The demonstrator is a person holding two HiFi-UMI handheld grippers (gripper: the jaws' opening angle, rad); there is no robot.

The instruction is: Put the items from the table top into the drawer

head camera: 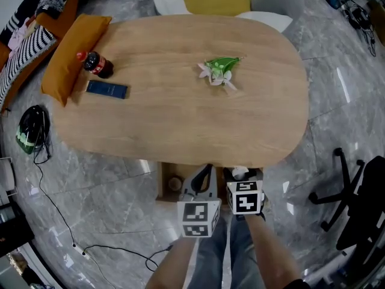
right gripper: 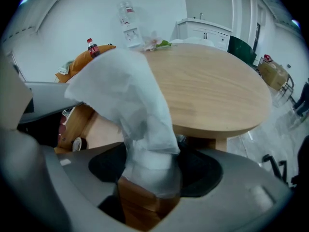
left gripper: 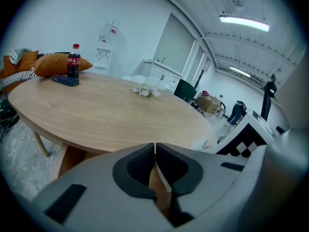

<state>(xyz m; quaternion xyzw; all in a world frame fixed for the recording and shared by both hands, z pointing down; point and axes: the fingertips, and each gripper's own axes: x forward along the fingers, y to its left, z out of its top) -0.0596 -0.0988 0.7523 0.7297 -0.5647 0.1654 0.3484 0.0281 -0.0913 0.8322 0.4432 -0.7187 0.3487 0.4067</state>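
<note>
White tissue (right gripper: 140,105) before red-labelled cola bottle (right gripper: 91,47)

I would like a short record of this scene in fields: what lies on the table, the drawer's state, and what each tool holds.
table: oval, wooden
on it: cola bottle, dark blue box, flower
drawer: open, under the table's near edge
left tool: shut, empty
right tool: closed on a white tissue, near the drawer
</note>
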